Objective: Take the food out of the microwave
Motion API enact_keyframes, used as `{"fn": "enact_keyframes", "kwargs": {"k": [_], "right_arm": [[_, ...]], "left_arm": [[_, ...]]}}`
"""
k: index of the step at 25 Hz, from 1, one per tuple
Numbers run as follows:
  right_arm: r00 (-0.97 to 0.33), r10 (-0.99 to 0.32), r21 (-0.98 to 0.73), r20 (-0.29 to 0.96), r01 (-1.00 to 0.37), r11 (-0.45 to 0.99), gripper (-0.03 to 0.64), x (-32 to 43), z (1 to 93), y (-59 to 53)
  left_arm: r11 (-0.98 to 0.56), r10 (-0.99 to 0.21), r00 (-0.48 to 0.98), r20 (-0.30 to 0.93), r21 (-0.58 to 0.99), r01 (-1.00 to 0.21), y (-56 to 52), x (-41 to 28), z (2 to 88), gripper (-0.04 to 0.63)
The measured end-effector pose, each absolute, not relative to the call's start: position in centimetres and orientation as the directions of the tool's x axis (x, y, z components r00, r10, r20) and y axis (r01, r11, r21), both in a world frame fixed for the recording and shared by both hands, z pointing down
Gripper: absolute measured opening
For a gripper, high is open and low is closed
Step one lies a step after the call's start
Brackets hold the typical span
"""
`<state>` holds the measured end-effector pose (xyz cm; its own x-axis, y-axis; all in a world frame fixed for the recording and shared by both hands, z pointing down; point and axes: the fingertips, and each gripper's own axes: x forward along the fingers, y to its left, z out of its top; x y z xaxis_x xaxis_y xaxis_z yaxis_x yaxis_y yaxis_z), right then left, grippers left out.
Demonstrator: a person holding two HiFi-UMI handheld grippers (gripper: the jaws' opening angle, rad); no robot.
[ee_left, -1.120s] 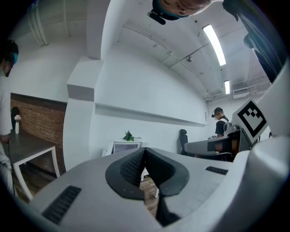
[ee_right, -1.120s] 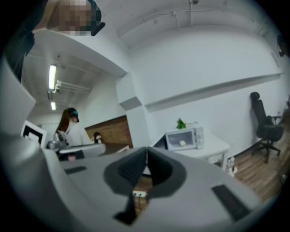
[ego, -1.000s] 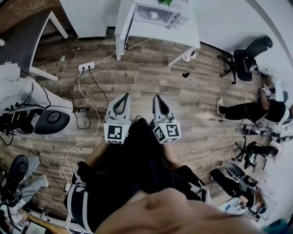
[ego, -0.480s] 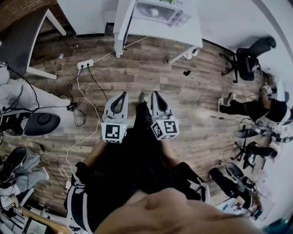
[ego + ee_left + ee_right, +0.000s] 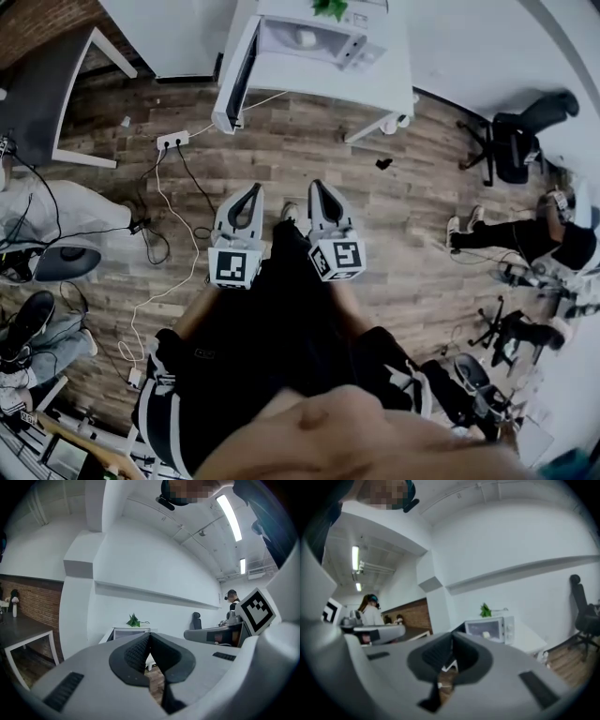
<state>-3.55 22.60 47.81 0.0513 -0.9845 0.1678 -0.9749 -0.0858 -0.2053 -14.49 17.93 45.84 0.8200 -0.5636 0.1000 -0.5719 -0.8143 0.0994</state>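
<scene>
Food (image 5: pixel 305 37): a small pale rounded lump, seen through the window of the boxy white microwave (image 5: pixel 342 45), well apart from both tools. The microwave has a leafy green plant (image 5: pixel 330 7) on its top and sits on a flat white table (image 5: pixel 375 84). Left gripper (image 5: pixel 253 191) and right gripper (image 5: pixel 318 186) are smooth grey plastic with ribbed black pads, side by side above the brown wood-plank floor (image 5: pixel 309 141); each has its jaws pressed together at the tips, with nothing between them.
</scene>
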Motion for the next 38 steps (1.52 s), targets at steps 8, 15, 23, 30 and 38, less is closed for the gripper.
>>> {"fn": "enact_keyframes", "kwargs": {"k": [8, 15, 23, 30, 38], "right_arm": [[0.007, -0.987, -0.194, 0.16, -0.98, -0.038, 0.031, 4.5, 47.5, 20.7], [-0.048, -0.985, -0.203, 0.163, -0.979, 0.014, 0.031, 8.9, 48.4, 19.0], [-0.081, -0.979, -0.226, 0.185, -0.973, 0.037, 0.031, 10.1, 49.6, 17.3], [-0.077, -0.977, -0.196, 0.201, -0.98, 0.037, 0.031, 11.3, 49.7, 13.1], [-0.043, -0.973, -0.169, 0.226, -0.986, 0.004, 0.031, 12.6, 50.3, 6.8]], "left_arm": [[-0.801, -0.58, 0.808, 0.098, 0.11, -0.588, 16.7, -6.3, 45.5, 0.032], [-0.782, -0.603, 0.789, 0.118, 0.106, -0.614, 15.9, -1.6, 45.6, 0.032], [-0.76, -0.628, 0.767, 0.128, 0.107, -0.641, 14.3, -0.1, 45.8, 0.032], [-0.765, -0.623, 0.774, 0.115, 0.121, -0.633, 9.9, 1.4, 46.0, 0.032], [-0.786, -0.594, 0.798, 0.104, 0.135, -0.603, 2.8, 2.6, 46.0, 0.032]]}}
